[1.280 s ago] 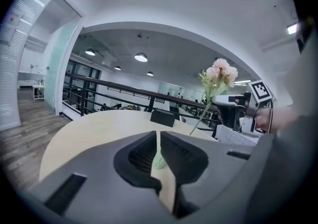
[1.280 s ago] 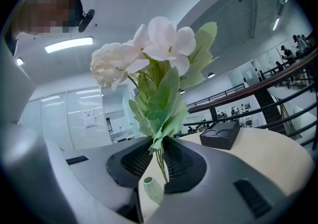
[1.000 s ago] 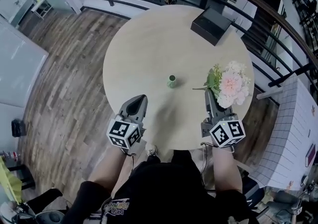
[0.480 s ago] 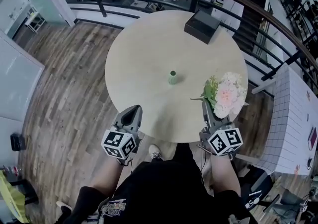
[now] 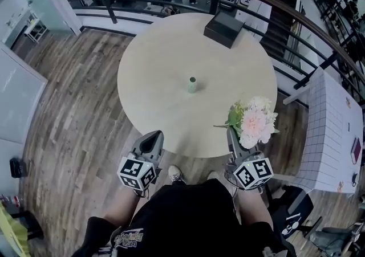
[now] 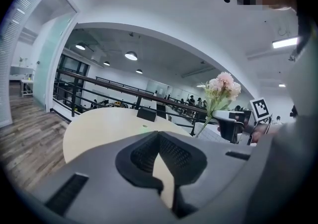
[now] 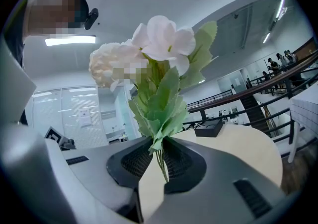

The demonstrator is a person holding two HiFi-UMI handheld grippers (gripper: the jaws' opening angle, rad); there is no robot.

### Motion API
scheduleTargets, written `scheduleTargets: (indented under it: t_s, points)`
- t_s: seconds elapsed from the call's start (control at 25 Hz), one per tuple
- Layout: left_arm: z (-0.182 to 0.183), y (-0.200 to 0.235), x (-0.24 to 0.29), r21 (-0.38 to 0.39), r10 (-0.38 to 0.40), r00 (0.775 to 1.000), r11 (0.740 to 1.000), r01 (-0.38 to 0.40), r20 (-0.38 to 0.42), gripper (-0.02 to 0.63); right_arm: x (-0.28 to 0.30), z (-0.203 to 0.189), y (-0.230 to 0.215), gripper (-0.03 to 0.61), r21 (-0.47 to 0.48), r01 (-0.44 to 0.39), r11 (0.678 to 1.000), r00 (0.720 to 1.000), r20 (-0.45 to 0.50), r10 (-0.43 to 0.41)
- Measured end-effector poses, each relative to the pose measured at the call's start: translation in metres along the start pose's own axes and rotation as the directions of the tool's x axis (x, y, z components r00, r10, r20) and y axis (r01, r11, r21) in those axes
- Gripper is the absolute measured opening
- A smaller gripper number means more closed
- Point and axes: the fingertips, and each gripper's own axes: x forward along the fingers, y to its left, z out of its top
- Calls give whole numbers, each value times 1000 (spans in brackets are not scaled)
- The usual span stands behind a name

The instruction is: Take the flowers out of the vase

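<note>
Grey left gripper (image 5: 154,138): jaws together, nothing between them. It hangs idle at the near edge of the counter (image 5: 159,62).

Right gripper (image 5: 231,135): jaws clamped low on the thin green stems of the flowers (image 5: 254,122), with leaves and blooms standing above the jaws. The flowers are out of the vase and sit over the counter's near right rim.

The vase (image 5: 192,84) stands upright and empty near the counter's middle, well apart from both grippers. A black box (image 5: 223,28) lies at the far edge.

Assessment: extraction looks complete, and setting the flowers down is probably what remains.

1. Hold clamp pressure constant. The stems are thin and could slip or bend.
2. Carry the blooms upright, since the head is top-heavy.
3. Lower over bare counter, clear of the vase and away from the rim.
4. Lay the stems flat before parting the jaws.
5. Use the left gripper only if the vase needs steadying.
</note>
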Motion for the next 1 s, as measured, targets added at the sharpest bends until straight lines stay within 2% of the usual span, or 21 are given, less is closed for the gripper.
scheduleTargets:
  t_s: [0.16,0.36,0.6,0.8,1.0]
  points:
    - [-8,-28,-7,-2,18,1000,1000,-18,18,6,-28,-9,-1,72,-8,-43,999,999,-27,43]
    - [-27,-65,-44,-11,57,998,998,-56,33,6,-71,-16,15,72,-20,-104,994,994,-41,103]
    - [-24,-107,-6,-24,118,992,993,-117,37,6,-71,-6,-32,72,-7,-164,986,984,-77,163]
    - [-44,-143,-17,-48,144,989,989,-142,44,6,-102,-17,-38,72,-6,-197,980,975,-102,196]
    - [-58,-169,-23,-41,167,985,985,-165,52,6,-126,-21,-48,72,-8,-214,977,972,-102,212]
